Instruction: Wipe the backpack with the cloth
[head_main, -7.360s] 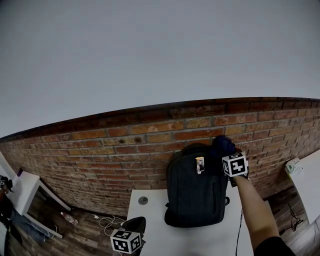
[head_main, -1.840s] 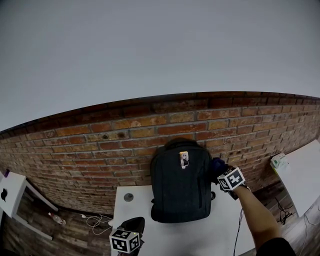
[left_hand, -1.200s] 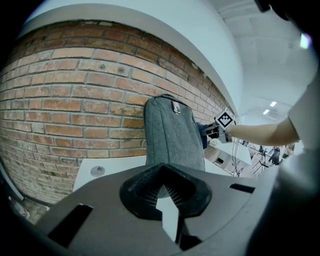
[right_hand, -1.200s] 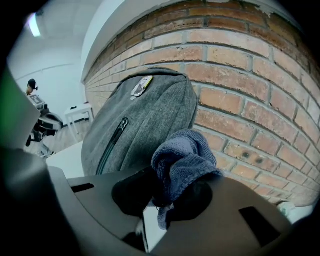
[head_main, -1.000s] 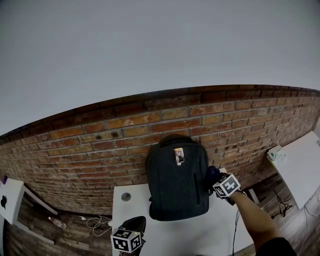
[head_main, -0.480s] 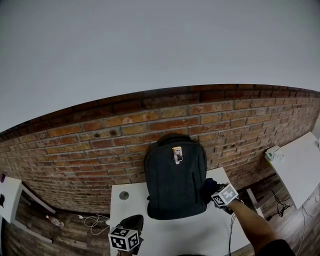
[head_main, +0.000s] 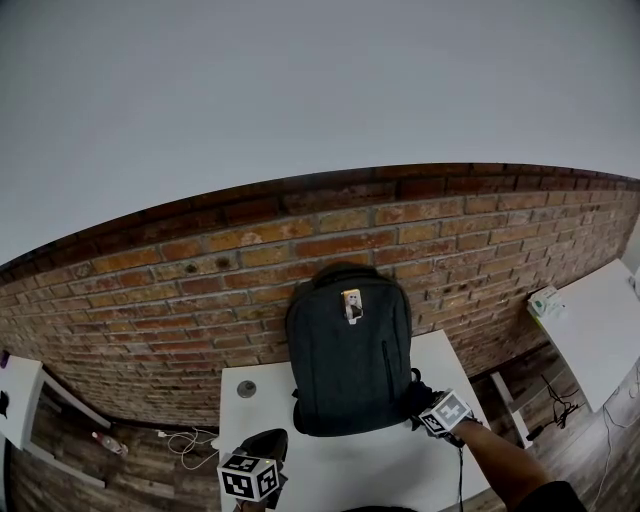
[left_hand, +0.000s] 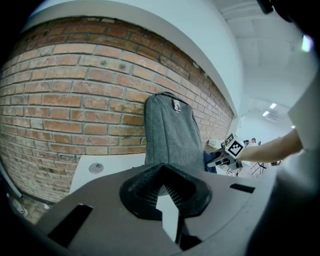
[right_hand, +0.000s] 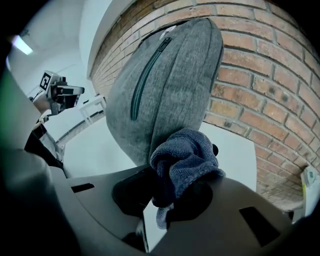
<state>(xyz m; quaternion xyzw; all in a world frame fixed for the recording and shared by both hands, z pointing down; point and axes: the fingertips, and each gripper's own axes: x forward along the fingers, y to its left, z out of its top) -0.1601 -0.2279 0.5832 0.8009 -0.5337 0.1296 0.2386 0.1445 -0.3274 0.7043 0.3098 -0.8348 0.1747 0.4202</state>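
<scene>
Grey fabric backpack (head_main: 348, 360) stands upright on the white worktop (head_main: 340, 468), its back to the brick wall (head_main: 180, 300). The right hand-held gripper (right_hand: 167, 197) is clamped on a bunched blue cloth (right_hand: 186, 156), which lies against the backpack's right side, low down near the base. The left hand-held gripper (left_hand: 165, 195) hangs at the worktop's front edge, jaws apart and empty. Wiping looks under way, at the bottom of a stroke. The next move probably calls for carrying the cloth to an unwiped strip with firm contact.
</scene>
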